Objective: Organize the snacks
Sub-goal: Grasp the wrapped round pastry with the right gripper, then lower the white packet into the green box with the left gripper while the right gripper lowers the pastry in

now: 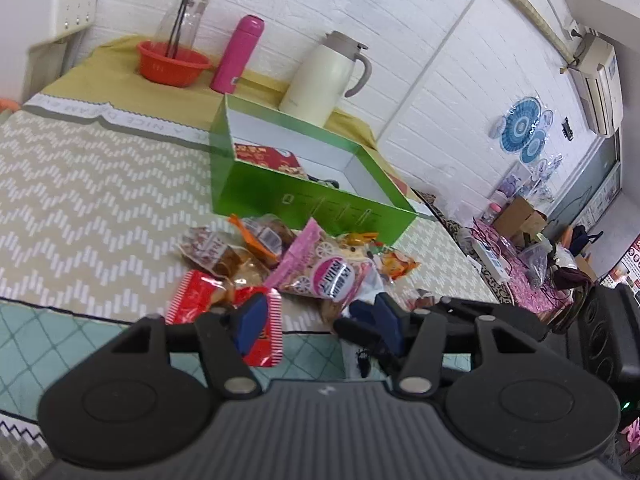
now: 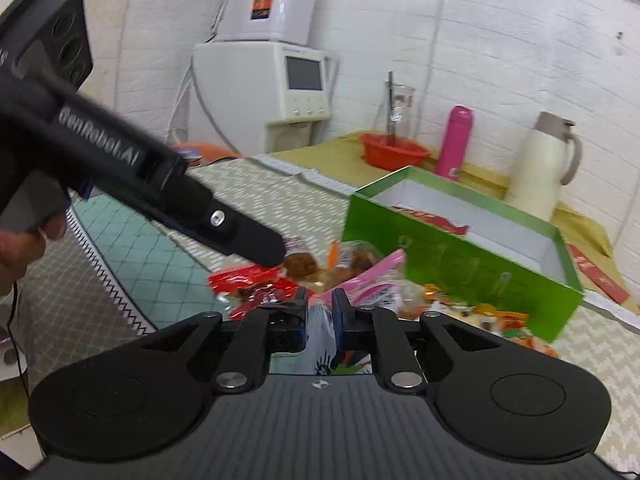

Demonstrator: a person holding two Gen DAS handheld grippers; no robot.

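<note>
A pile of snack packets [image 1: 280,264] lies on the table in front of an open green box [image 1: 320,200]. A red packet [image 1: 264,156] lies inside the box. My left gripper [image 1: 316,316] is open just above the near edge of the pile, its left pad beside a red striped packet [image 1: 192,300] and a pink packet [image 1: 324,276] ahead. My right gripper [image 2: 320,312] is shut on a clear and white snack packet [image 2: 320,336], held over the pile [image 2: 360,280] next to the green box [image 2: 460,260]. The left gripper's body [image 2: 120,168] crosses the right wrist view.
An orange bowl [image 1: 172,60], a glass jar with chopsticks [image 1: 184,12], a pink flask [image 1: 236,52] and a cream thermos jug [image 1: 328,76] stand along the wall behind the box. A white appliance [image 2: 272,92] stands at the far end. The table's right edge drops to a cluttered floor [image 1: 520,248].
</note>
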